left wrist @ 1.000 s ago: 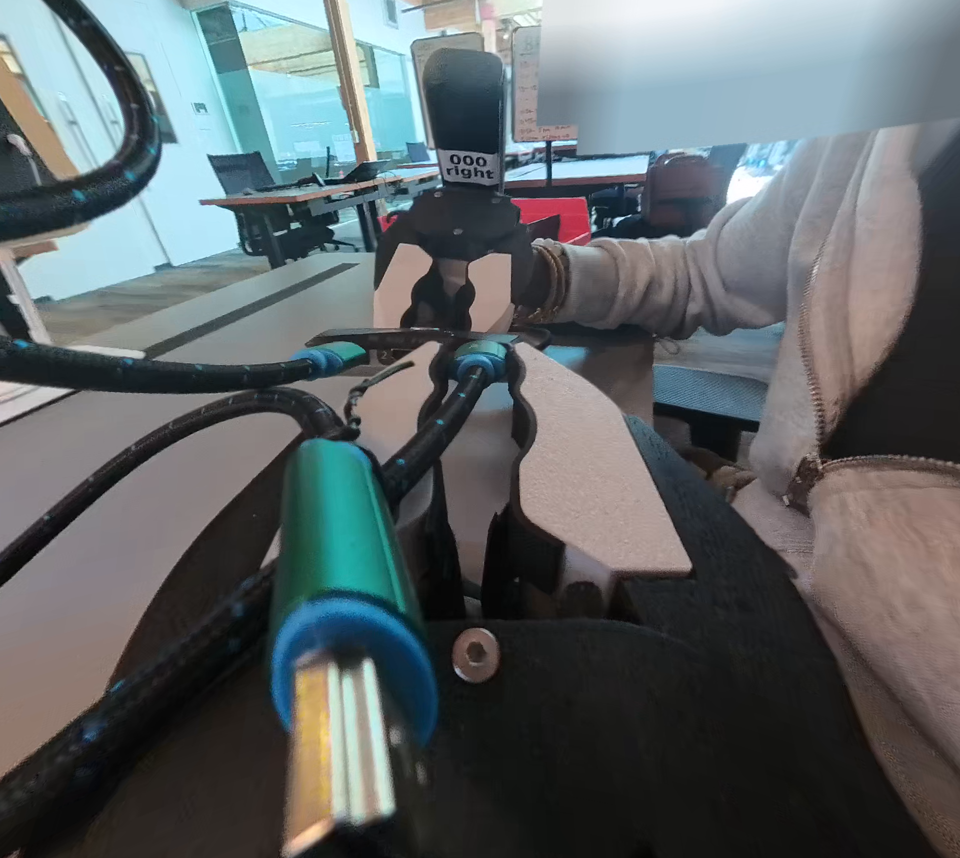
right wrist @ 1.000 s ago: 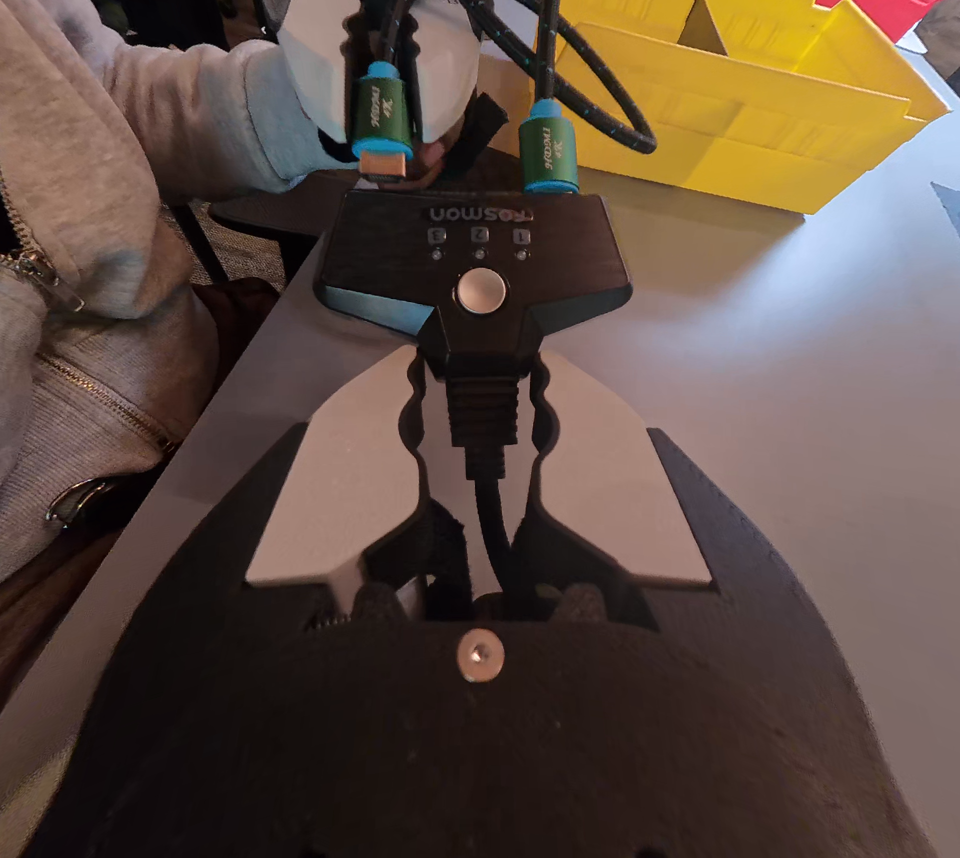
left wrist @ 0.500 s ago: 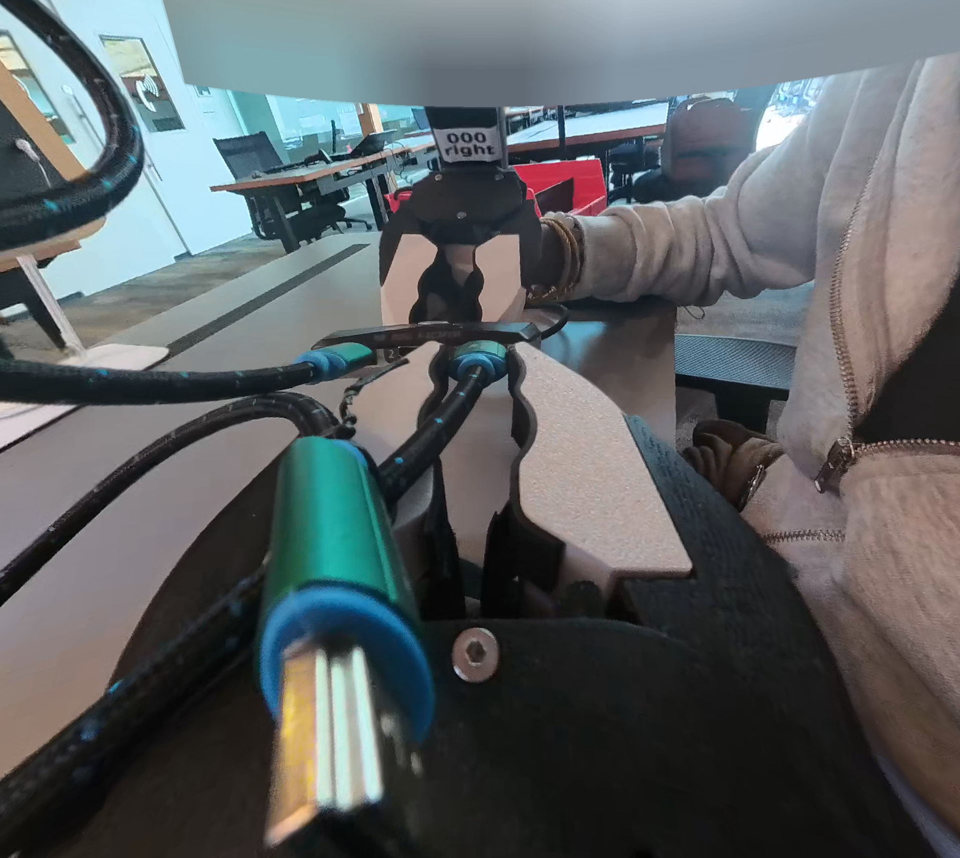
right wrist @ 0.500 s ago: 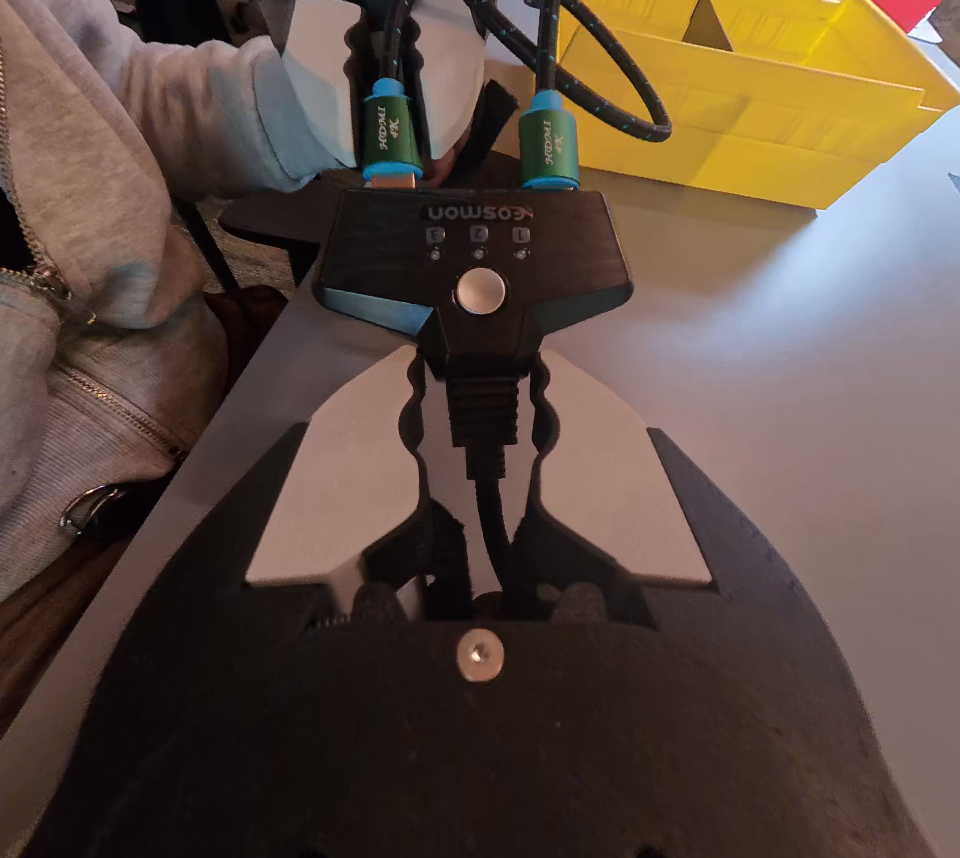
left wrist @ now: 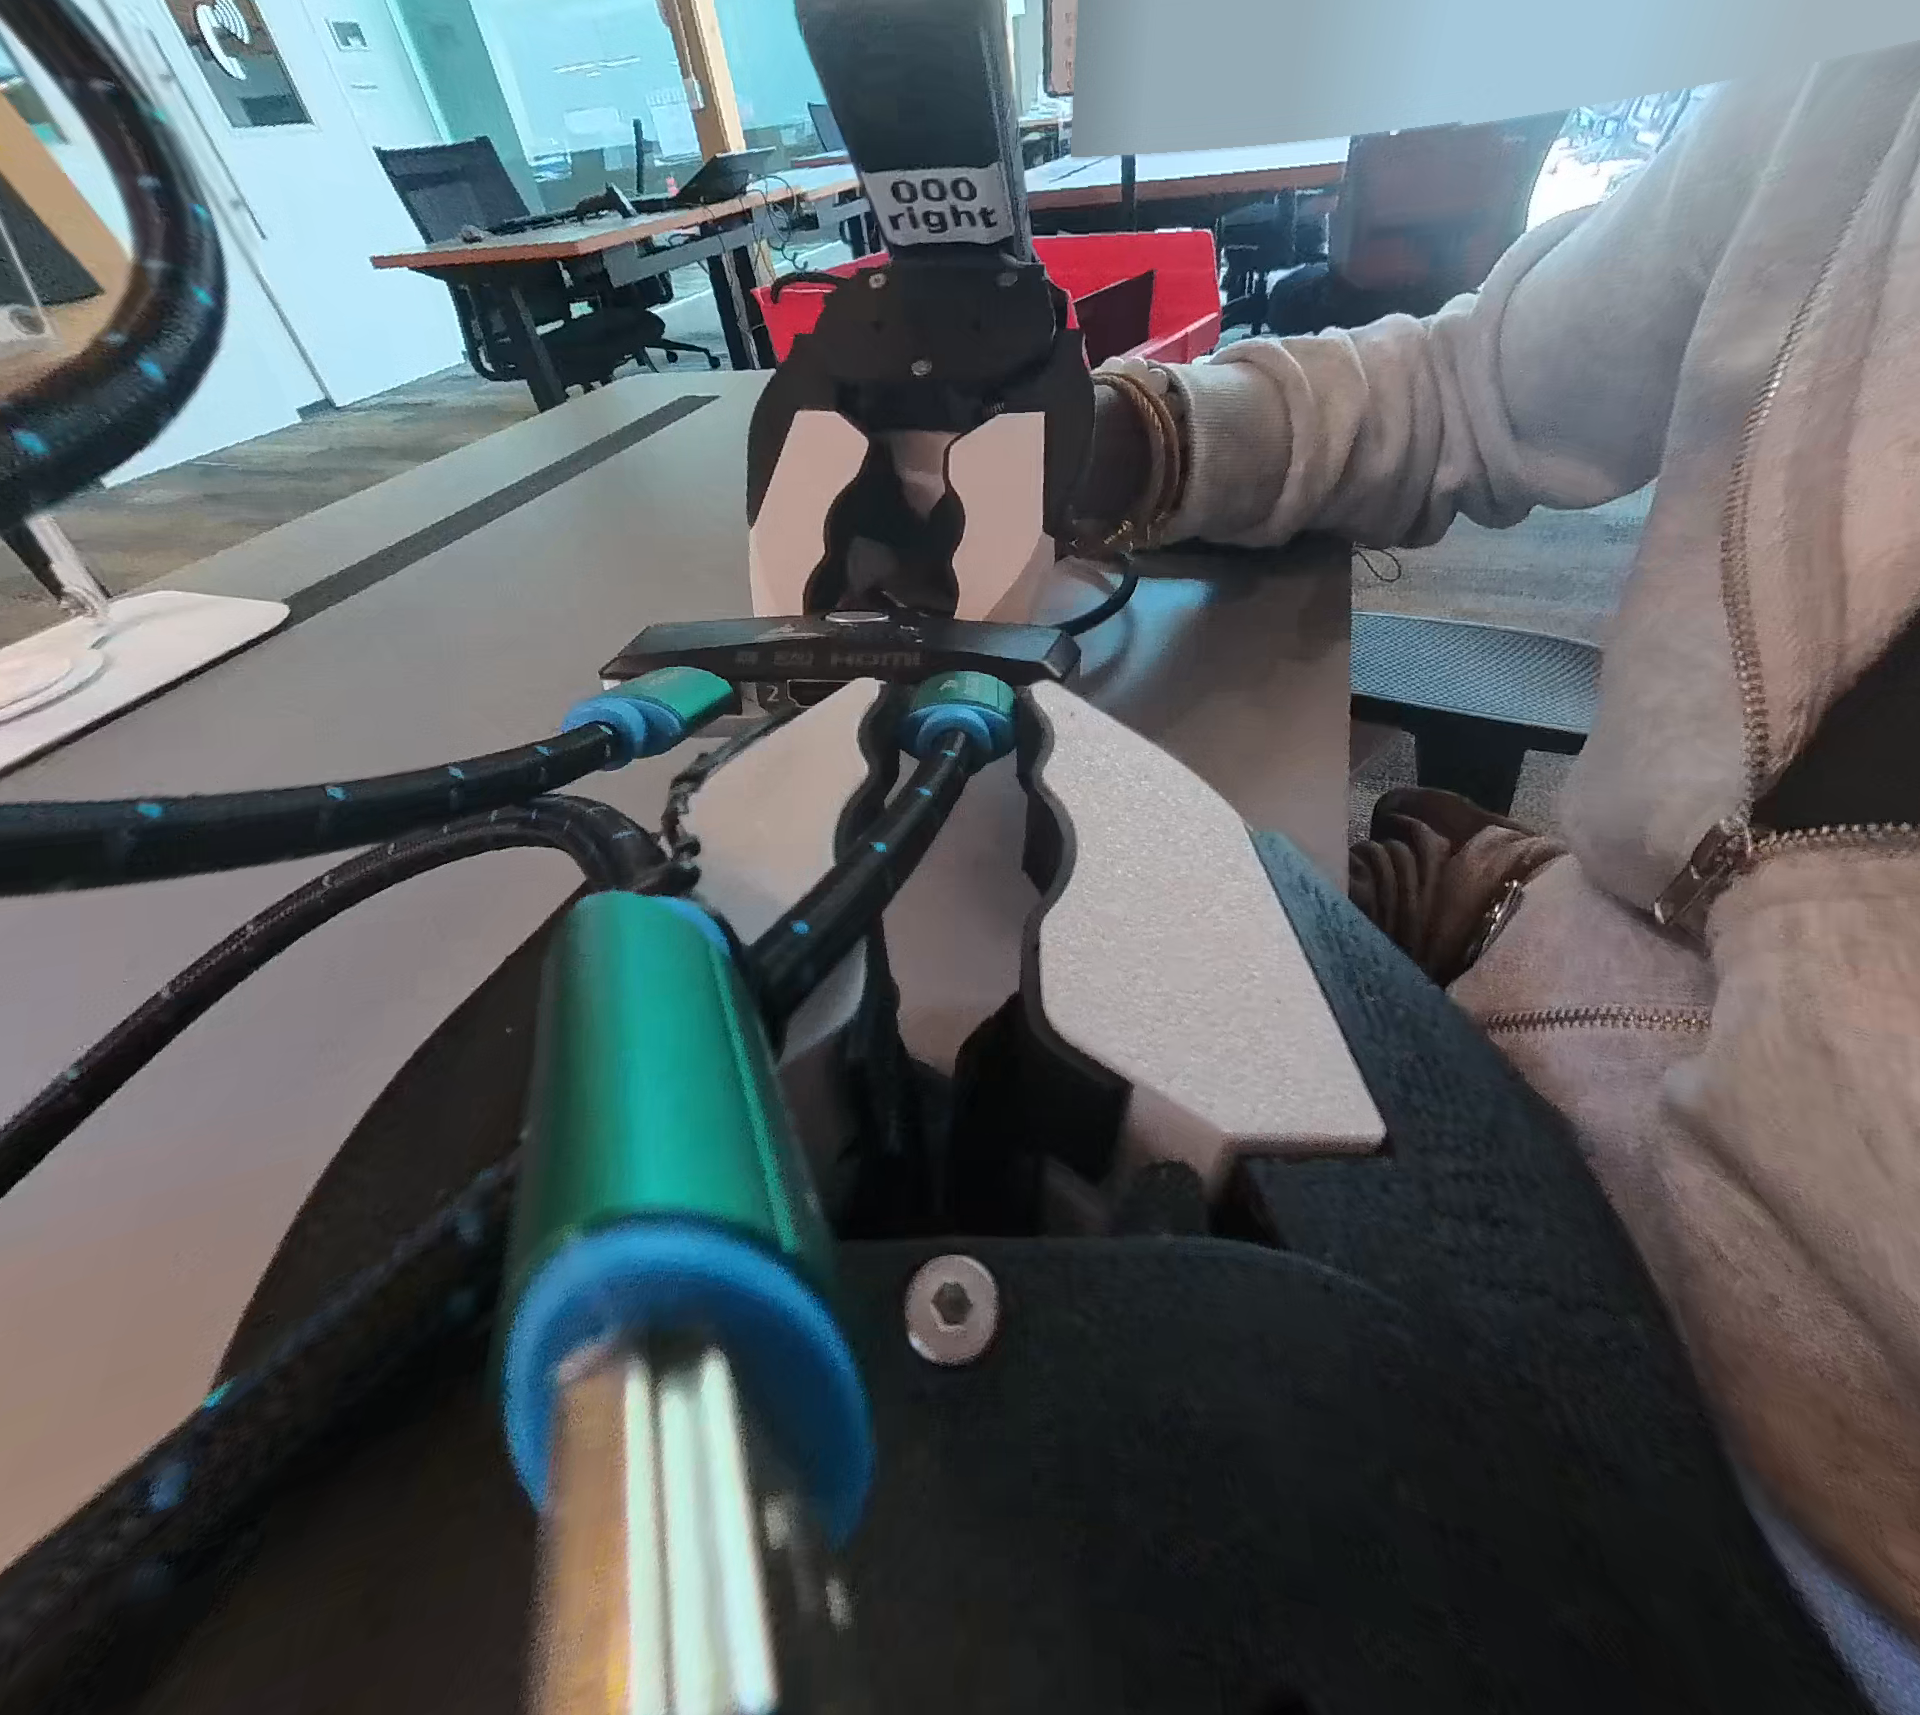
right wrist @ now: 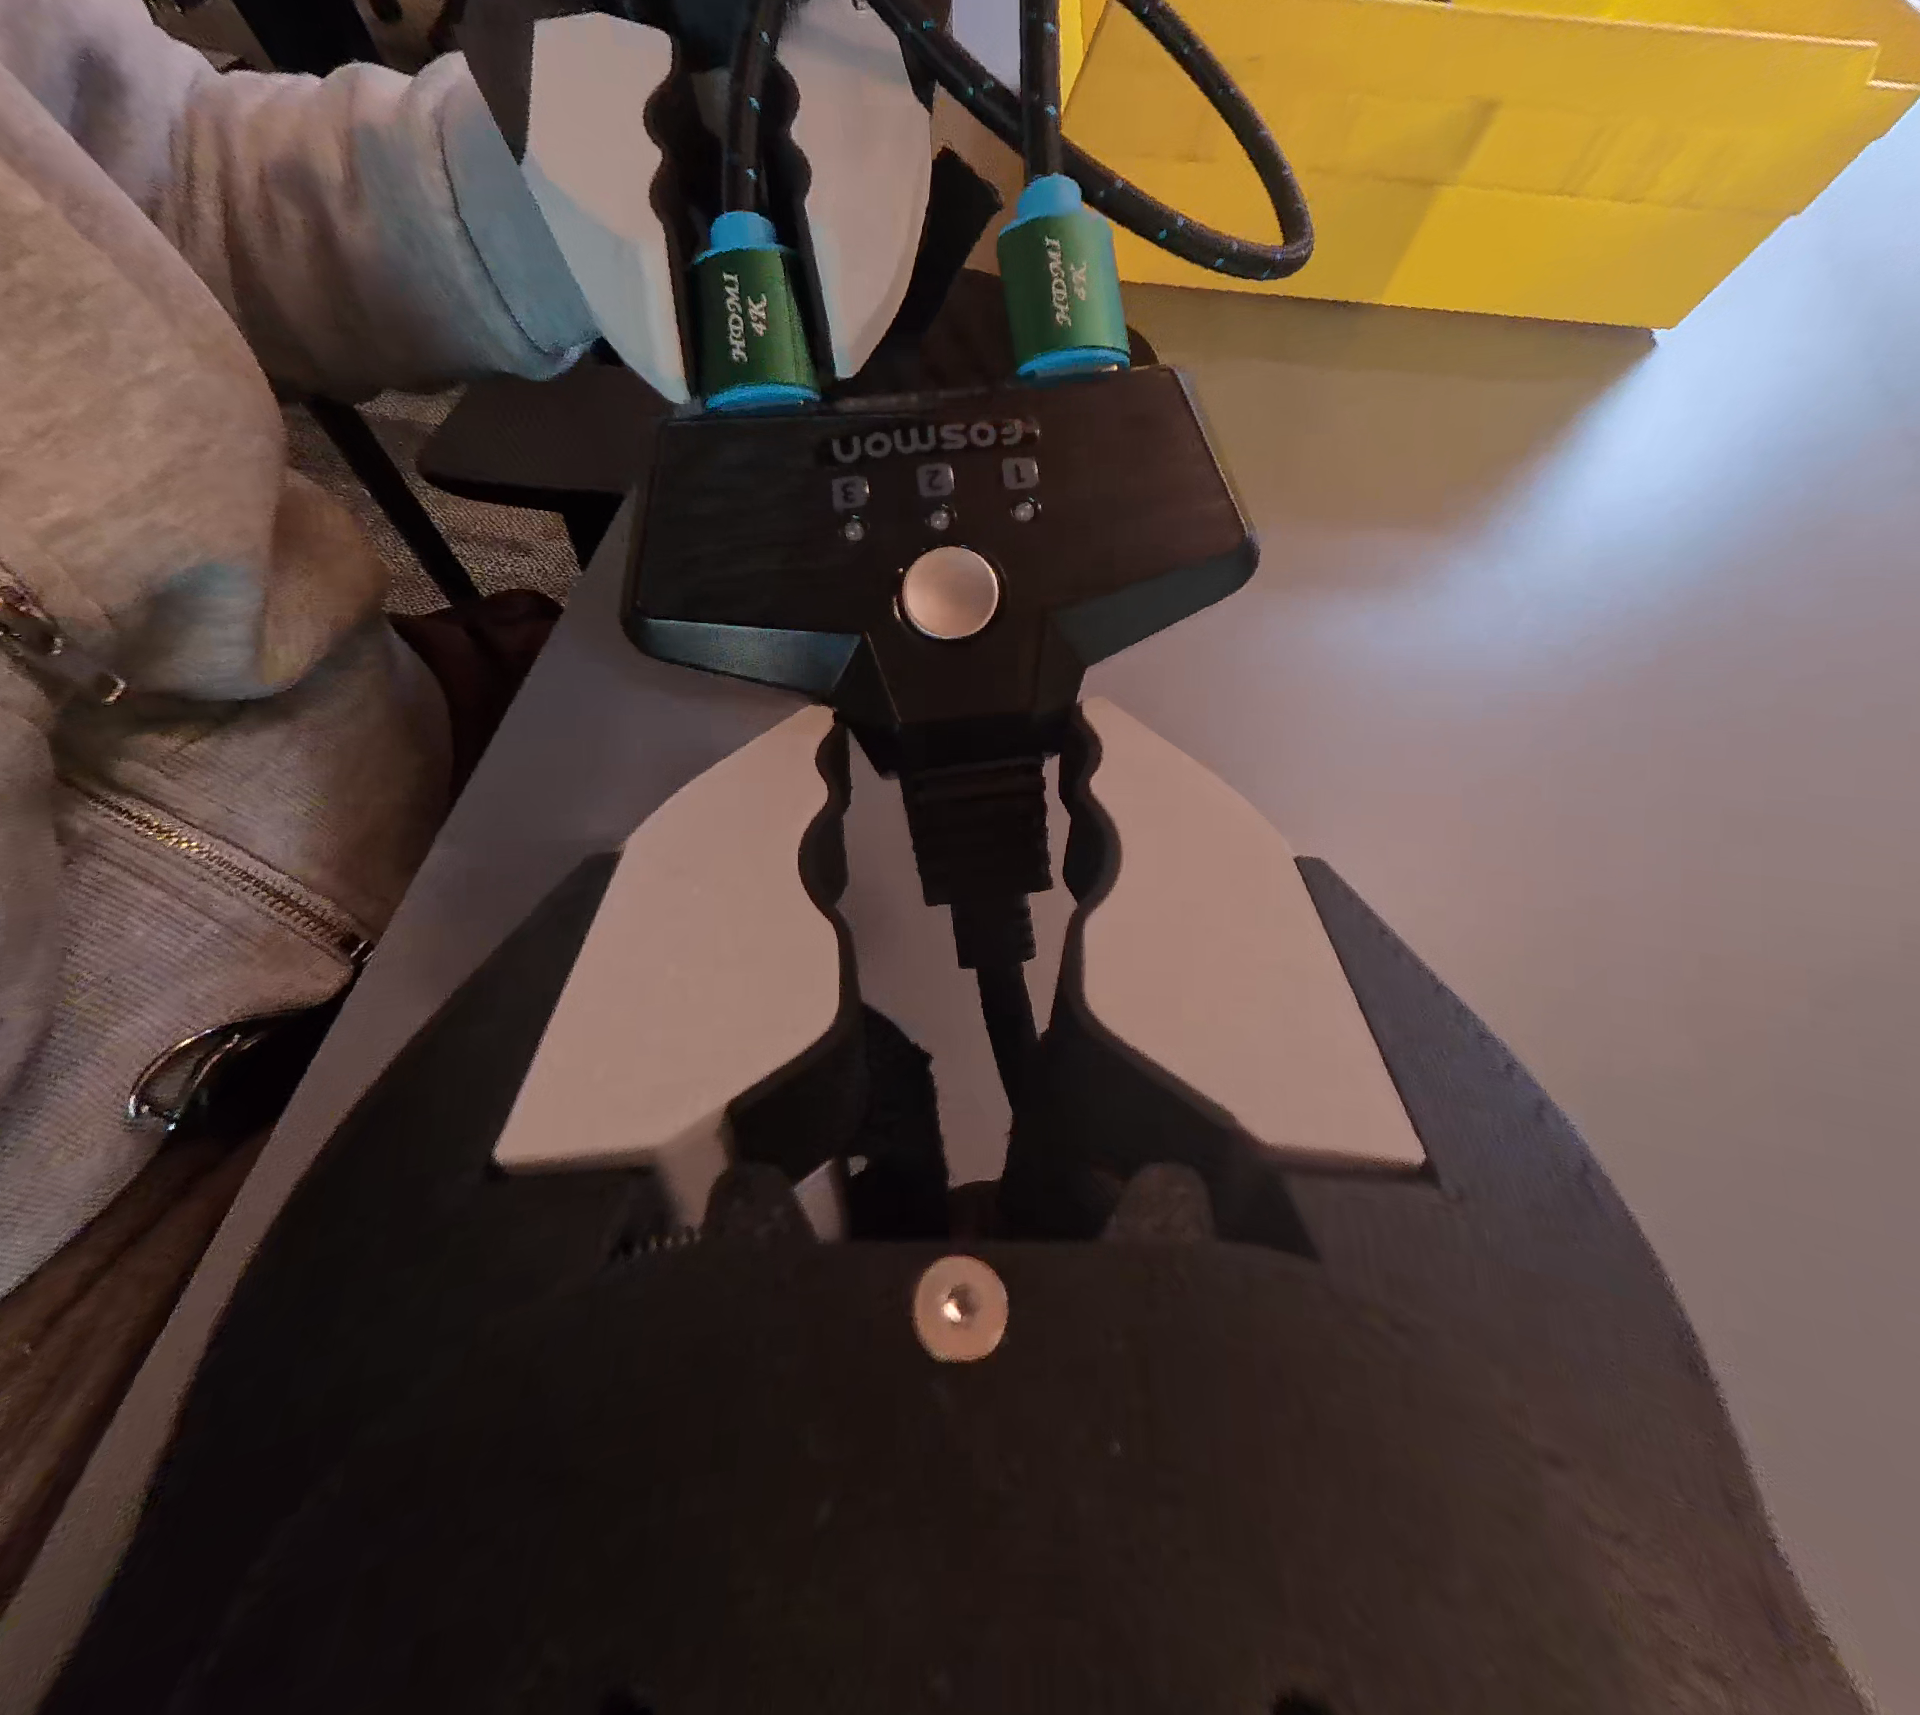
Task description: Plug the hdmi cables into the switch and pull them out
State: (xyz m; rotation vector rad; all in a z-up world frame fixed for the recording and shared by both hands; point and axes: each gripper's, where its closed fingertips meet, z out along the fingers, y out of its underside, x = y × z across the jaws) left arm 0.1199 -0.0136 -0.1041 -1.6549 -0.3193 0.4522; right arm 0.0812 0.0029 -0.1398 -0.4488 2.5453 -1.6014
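right claw (right wrist: 961, 792) is being clenched on switch (right wrist: 935, 533) pigtail, switch being held flat on bench (right wrist: 1558, 730) | left claw (right wrist: 743, 211) is being clenched on second hdmi plug (right wrist: 750, 325), seated at outer port | first plug (right wrist: 1065, 299) already seated | risk: plug being skewed by cable-side grip, switch being dragged on pull-out

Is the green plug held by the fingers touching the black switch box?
Touching. In the right wrist view the green plug meets the switch box edge with no gap.
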